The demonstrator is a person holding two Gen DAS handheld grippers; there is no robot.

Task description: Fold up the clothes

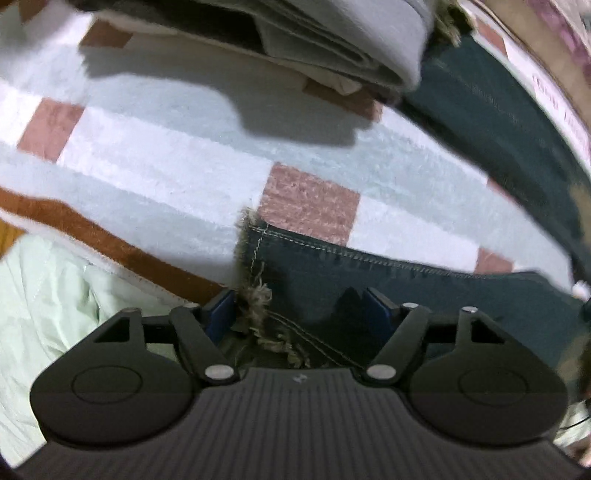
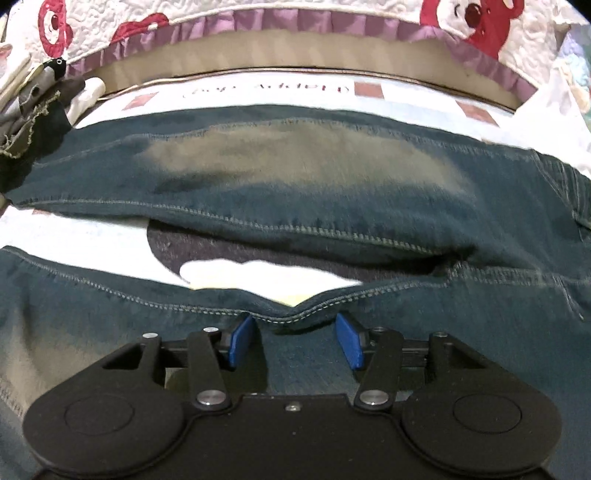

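Dark blue jeans lie spread on a checked blanket, the two legs apart. My right gripper is open, low over the near leg, with its stitched inner seam bunched between the blue pads. In the left wrist view the frayed hem of a jeans leg lies between the wide-apart fingers of my open left gripper. The other leg runs along the upper right.
A stack of folded clothes sits on the blanket ahead of the left gripper. Pale green fabric lies past the blanket's orange edge. A quilt with red bears borders the far side, and small items lie far left.
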